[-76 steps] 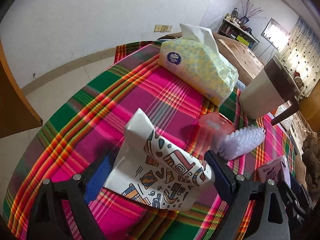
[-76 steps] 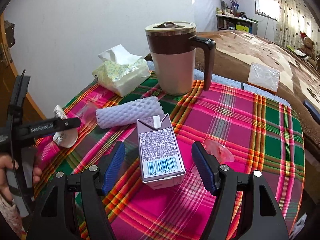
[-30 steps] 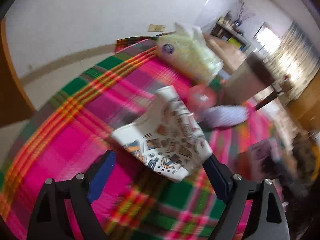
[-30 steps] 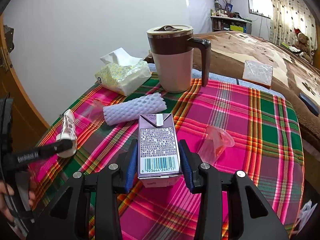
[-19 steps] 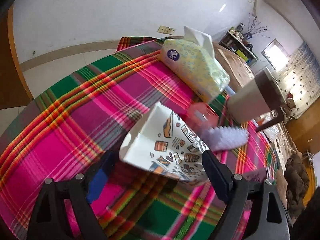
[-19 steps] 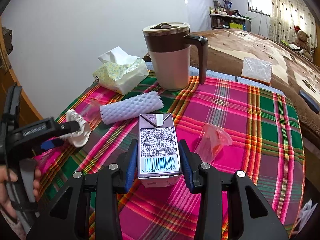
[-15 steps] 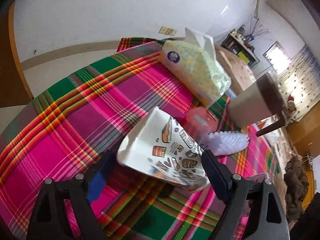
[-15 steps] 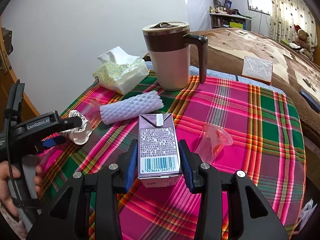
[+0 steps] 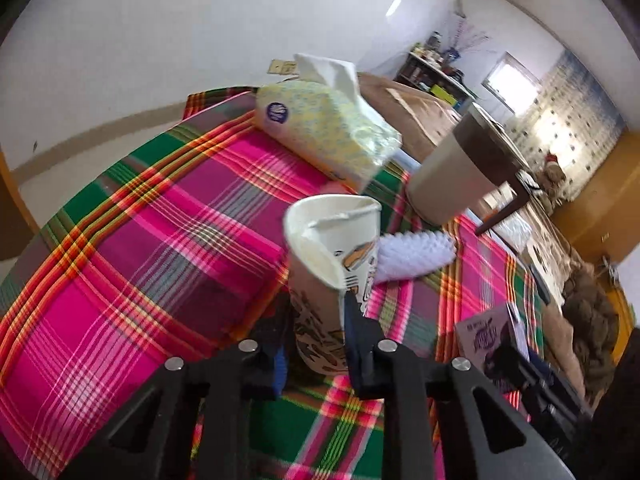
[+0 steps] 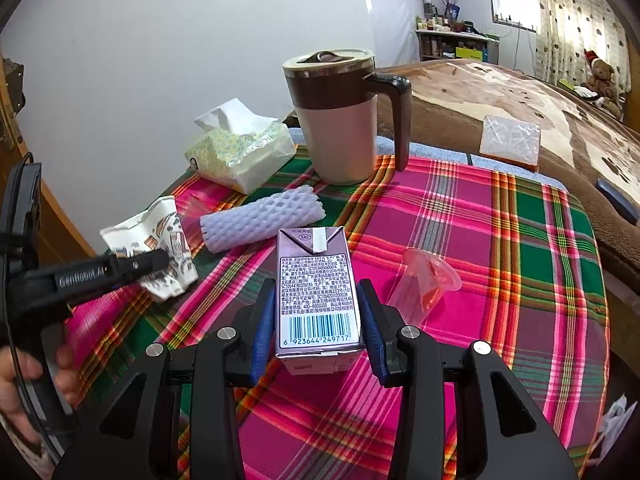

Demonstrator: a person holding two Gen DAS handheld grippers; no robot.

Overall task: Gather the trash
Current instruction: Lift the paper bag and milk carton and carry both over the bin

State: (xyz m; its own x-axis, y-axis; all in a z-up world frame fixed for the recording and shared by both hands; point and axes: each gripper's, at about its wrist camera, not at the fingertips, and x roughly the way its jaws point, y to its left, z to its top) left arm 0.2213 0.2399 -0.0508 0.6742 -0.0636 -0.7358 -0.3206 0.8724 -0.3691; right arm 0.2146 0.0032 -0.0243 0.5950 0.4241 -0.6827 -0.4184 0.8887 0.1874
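Right black plastic tongs (image 10: 316,316): two angular arms with cut-out windows, silver screw heads at the joints, blue pads on the inner faces. Left black tongs (image 9: 314,320): same build; white "GenRobot.AI" lettering along one arm, thin black cable at rear.

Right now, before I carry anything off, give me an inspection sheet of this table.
Surface: plaid tablecloth, covers the table.
Job's things: crushed paper cup in left gripper; purple drink carton in right gripper; white foam sleeve and clear plastic cup lying loose.
Clutter: tissue pack, lidded mug.
Grippers: both shut on their items.
Cables: dark cable by the hand.
Surroundings: bed with brown blanket, shelf, curtained window.
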